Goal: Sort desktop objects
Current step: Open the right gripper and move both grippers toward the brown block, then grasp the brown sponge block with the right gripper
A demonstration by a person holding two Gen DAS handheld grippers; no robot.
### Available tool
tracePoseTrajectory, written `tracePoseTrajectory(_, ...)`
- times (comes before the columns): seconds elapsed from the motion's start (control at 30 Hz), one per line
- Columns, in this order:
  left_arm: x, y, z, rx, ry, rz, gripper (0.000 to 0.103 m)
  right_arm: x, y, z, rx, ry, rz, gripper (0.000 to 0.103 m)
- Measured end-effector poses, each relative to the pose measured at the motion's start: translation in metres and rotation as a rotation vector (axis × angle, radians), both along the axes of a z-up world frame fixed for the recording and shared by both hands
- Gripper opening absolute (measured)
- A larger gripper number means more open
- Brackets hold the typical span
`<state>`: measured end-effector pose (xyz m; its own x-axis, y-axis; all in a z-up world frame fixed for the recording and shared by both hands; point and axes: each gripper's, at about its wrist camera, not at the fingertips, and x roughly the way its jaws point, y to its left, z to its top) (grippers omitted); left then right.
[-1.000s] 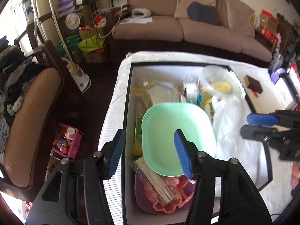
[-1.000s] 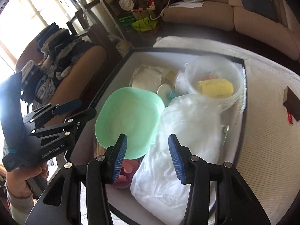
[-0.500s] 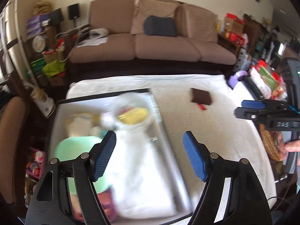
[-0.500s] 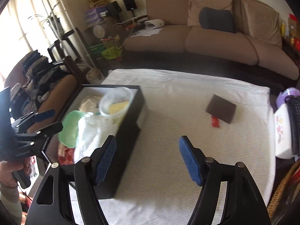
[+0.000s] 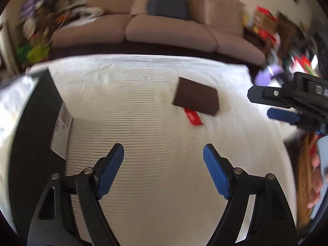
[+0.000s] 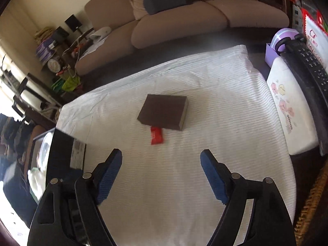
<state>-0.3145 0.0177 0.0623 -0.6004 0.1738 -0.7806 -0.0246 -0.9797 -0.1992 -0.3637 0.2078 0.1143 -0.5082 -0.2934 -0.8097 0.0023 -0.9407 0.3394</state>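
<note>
A dark brown block [image 5: 195, 96] [image 6: 164, 111] lies on the white ribbed cloth [image 5: 160, 164] [image 6: 184, 164], with a small red packet [image 5: 193, 117] [image 6: 156, 135] against its near edge. My left gripper [image 5: 164, 155] hovers over bare cloth short of both, its jaws opening with nothing between them. My right gripper [image 6: 161, 160] is also over bare cloth, just short of the red packet, jaws opening and empty. The right gripper [image 5: 287, 102] shows at the right edge of the left wrist view.
A black storage box [image 5: 34, 139] [image 6: 59, 155] filled with items stands at the table's left end. A white floral case [image 6: 291, 110], a black keyboard [image 6: 307, 65] and a purple container [image 6: 274, 45] sit at the right. A brown sofa [image 5: 164, 26] lies beyond the table.
Both grippers swung right, from over the box with the green plate to the open cloth near the brown block. Their jaws have spread wider.
</note>
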Motion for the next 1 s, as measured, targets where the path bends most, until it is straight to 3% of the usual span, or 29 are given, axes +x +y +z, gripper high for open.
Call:
tracePoseTrajectory(0.13,-0.012,-0.018,-0.027,0.061,-0.007,0.101,0.078,-0.059,-0.028,-0.018,0.005,-0.032,0.004,0.083)
tracePoseTrajectory(0.33,-0.017,-0.031,-0.045,0.004,0.015,0.095,0.078,-0.119,-0.065,-0.056,0.101,-0.109,-0.019,0.084)
tracePoseTrajectory(0.4,-0.020,-0.035,-0.049,0.009,0.010,0.087,0.078,-0.126,-0.069,-0.058,0.128,-0.081,-0.033,0.092)
tracePoseTrajectory(0.57,-0.021,-0.038,-0.049,0.040,0.021,0.087,0.078,-0.124,-0.073,-0.065,0.314,-0.090,-0.079,0.092)
tracePoseTrajectory(0.63,-0.020,-0.038,-0.048,0.048,0.033,0.089,0.078,-0.117,-0.067,-0.065,0.302,-0.062,-0.089,0.092)
tracePoseTrajectory(0.7,-0.022,-0.036,-0.046,0.038,0.040,0.089,0.078,-0.116,-0.061,-0.075,0.321,-0.096,-0.094,0.095)
tracePoseTrajectory(0.87,-0.022,-0.034,-0.045,-0.007,0.056,0.081,0.078,-0.116,-0.042,-0.085,0.233,-0.171,-0.147,0.101)
tracePoseTrajectory(1.0,-0.027,-0.033,-0.048,0.012,0.045,0.083,0.078,-0.114,-0.032,-0.096,0.208,-0.214,-0.160,0.103)
